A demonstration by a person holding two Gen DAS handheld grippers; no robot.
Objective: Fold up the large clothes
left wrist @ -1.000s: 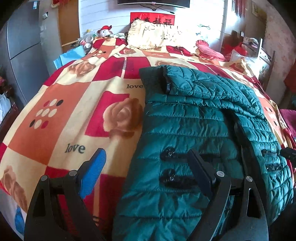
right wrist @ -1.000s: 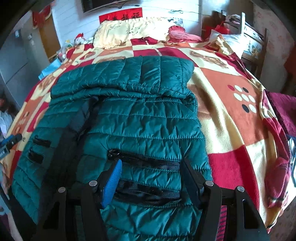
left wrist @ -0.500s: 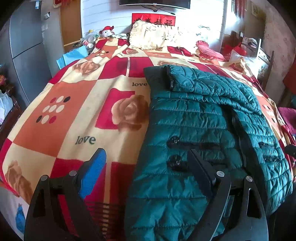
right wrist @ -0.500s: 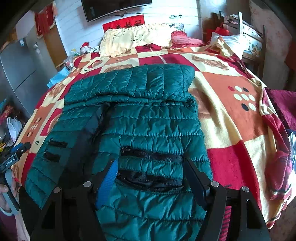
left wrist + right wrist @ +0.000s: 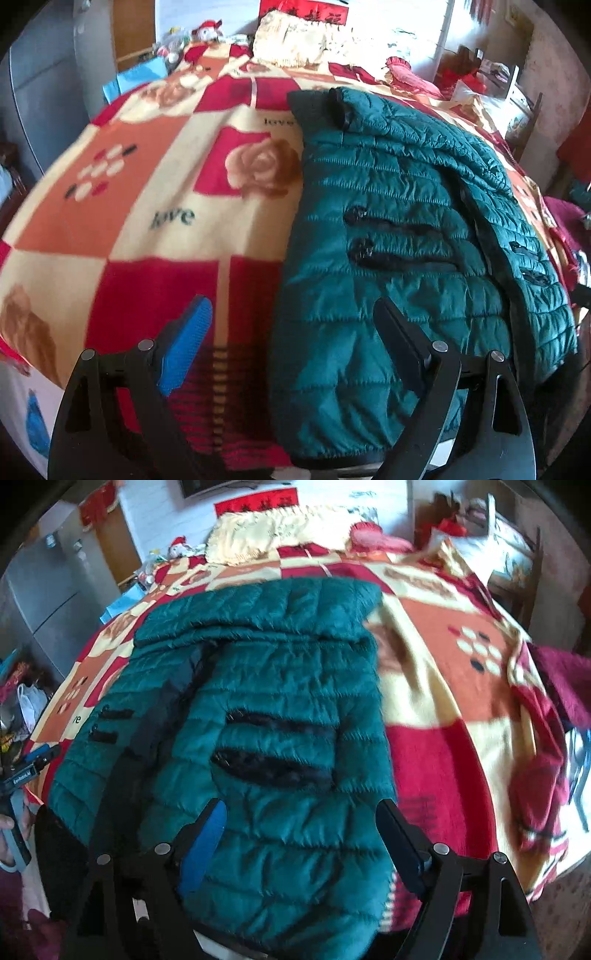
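Both cameras sit low at the foot of the bed, looking up along it toward the pillow at 12 o'clock. The left view hangs near the green jacket — its left edge. The right view looks at the jacket from its right half. Both share jacket and blanket.

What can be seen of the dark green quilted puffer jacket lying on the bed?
The dark green quilted puffer jacket looks like shiny padded fabric stitched in horizontal channels. It lies spread flat on the red, orange and cream patchwork blanket, its top part folded down across the body. Black zipped pockets show on each front panel, and a dark strip runs down the middle. Its hem hangs over the near bed edge. Both grippers hang open over the hem end; contact with it cannot be told.
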